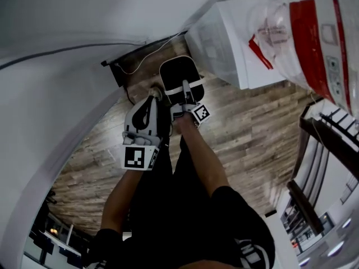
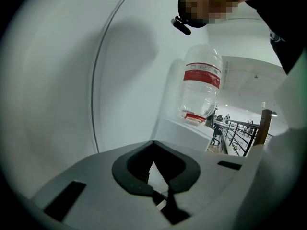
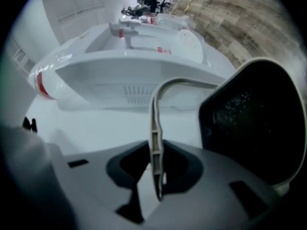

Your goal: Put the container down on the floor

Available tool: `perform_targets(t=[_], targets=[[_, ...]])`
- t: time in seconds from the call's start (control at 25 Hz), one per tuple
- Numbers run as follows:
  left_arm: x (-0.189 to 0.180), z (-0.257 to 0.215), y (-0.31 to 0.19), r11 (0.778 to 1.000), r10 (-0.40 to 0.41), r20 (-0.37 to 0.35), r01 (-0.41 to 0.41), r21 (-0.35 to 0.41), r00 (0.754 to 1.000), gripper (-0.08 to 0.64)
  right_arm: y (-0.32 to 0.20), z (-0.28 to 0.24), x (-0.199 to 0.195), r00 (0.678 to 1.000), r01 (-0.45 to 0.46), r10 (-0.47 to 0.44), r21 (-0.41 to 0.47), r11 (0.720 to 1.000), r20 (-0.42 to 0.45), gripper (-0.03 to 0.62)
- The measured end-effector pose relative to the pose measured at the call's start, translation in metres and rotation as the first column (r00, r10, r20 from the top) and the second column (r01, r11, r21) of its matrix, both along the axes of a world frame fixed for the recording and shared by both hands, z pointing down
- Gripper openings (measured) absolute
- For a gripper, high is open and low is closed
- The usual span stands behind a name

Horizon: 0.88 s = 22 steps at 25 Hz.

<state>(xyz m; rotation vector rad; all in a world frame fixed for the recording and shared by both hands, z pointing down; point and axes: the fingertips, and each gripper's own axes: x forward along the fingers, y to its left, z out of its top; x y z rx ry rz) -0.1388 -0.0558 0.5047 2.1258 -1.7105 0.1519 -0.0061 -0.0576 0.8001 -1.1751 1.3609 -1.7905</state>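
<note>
The container [image 1: 179,72] is a small pail, dark inside with a white rim, seen from above over the wooden floor [image 1: 247,133]. My right gripper [image 1: 183,93] is shut on its thin white bail handle [image 3: 154,128], which runs up between the jaws and arches over to the pail [image 3: 254,123] at the right of the right gripper view. Whether the pail touches the floor I cannot tell. My left gripper [image 1: 148,102] hangs just left of it and holds nothing. In the left gripper view, its jaws [image 2: 160,188] show only a thin slit between them.
A white water dispenser [image 1: 219,43] stands close beyond the pail, with a clear bottle with a red label [image 1: 305,32] upside down on top. A white wall [image 1: 56,94] curves along the left. A dark railing [image 1: 325,139] runs at the right. A cable [image 1: 140,60] lies by the wall.
</note>
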Motion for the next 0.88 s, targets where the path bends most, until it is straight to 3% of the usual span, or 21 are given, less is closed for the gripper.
perform_targets(t=[0.6,0.88], targets=[[-0.022,0.04,-0.031,0.999,0.024,-0.018,-0.025,-0.047,1.0,0.031,-0.038,0.091,-0.009,0.996,-0.093,0.093,-0.015,0.996,0.0,0.083],[-0.034,0.063,-0.045,0.999,0.011,-0.016,-0.012,-0.041,1.0,0.031,-0.063,0.125,-0.025,0.997,-0.083,0.083,0.015,0.996,-0.001,0.083]])
